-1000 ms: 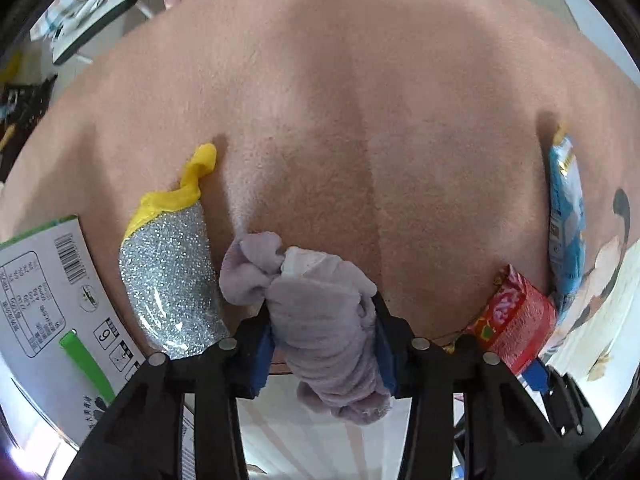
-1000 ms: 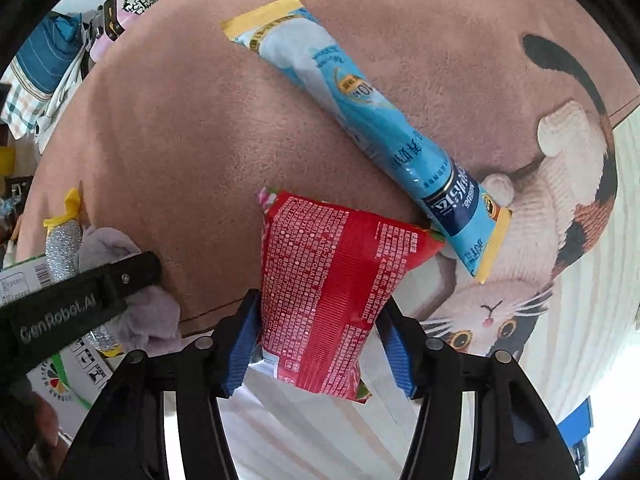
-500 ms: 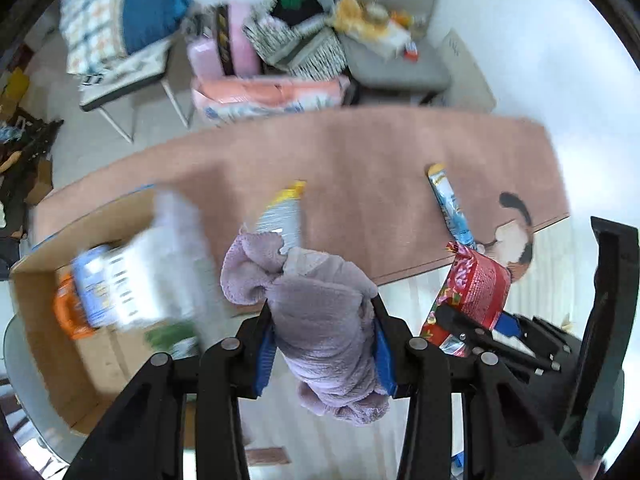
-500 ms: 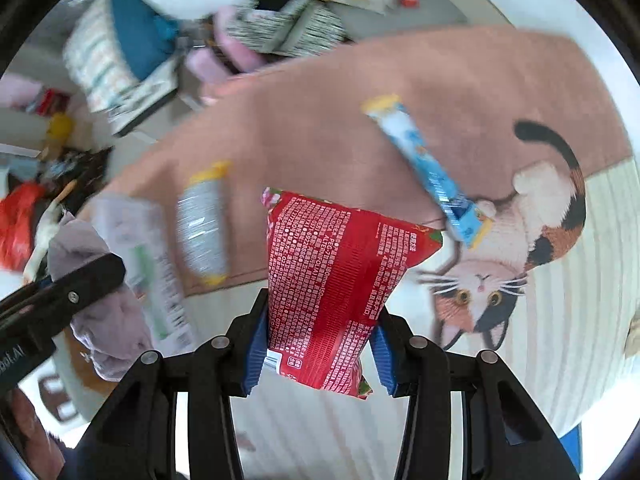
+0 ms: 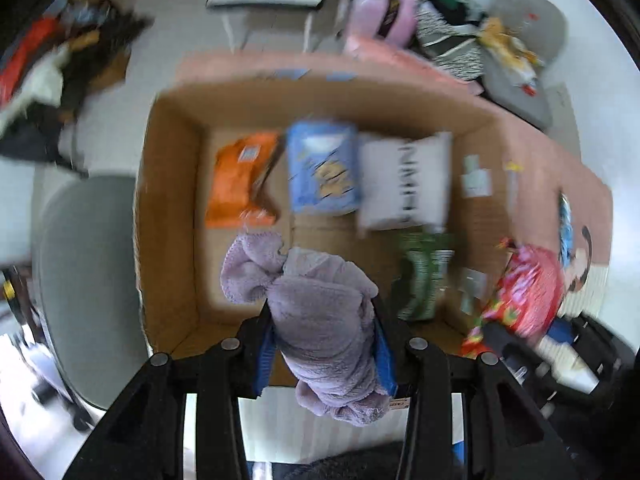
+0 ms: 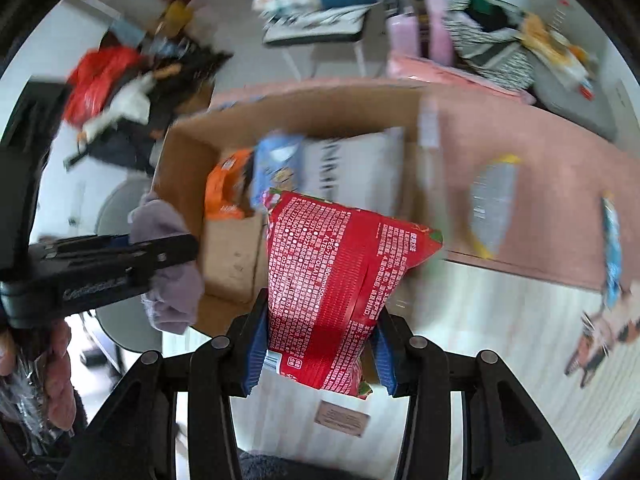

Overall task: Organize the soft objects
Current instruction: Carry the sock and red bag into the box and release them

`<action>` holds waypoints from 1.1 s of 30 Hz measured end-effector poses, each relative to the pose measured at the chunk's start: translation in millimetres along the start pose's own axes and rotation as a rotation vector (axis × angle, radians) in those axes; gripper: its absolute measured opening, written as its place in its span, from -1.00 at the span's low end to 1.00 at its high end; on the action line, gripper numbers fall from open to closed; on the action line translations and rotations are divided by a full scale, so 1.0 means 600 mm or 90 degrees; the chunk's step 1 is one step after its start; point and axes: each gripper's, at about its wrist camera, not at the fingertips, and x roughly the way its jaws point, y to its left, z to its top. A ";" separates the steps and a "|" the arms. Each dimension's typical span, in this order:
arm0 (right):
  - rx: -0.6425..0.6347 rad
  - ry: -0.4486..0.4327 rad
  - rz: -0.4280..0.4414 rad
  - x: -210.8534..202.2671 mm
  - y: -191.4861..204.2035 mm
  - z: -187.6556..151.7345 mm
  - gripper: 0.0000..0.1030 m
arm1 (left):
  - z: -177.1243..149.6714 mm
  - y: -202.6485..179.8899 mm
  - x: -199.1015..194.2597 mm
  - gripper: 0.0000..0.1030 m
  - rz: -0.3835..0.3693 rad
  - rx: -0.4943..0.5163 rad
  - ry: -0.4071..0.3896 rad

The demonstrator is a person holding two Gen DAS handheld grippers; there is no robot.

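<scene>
My left gripper [image 5: 324, 344] is shut on a lilac fluffy cloth [image 5: 320, 312] and holds it above the near edge of an open cardboard box [image 5: 168, 208]. My right gripper [image 6: 320, 344] is shut on a red snack bag [image 6: 340, 272], held beside the box [image 6: 232, 256]; the bag also shows in the left wrist view [image 5: 524, 292]. The left gripper with its cloth [image 6: 172, 280] shows at the left of the right wrist view. In the box lie an orange bag [image 5: 240, 184], a blue bag [image 5: 324, 168], a white pillow pack [image 5: 404, 180] and a green pack [image 5: 424, 276].
A silver glitter pouch [image 6: 492, 204] and a blue tube pack [image 6: 612, 244] lie on the pink cat rug [image 6: 552, 152]. A grey round seat [image 5: 80, 288] stands left of the box. Chairs with clothes and clutter [image 6: 328, 12] stand at the back.
Both grippers have lifted away from the rug and swung left over the cardboard box, each still holding its item. The view is motion-blurred.
</scene>
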 end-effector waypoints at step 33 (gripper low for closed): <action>0.000 0.105 -0.085 0.140 0.045 0.020 0.57 | 0.013 0.034 0.047 0.31 -0.050 -0.002 0.071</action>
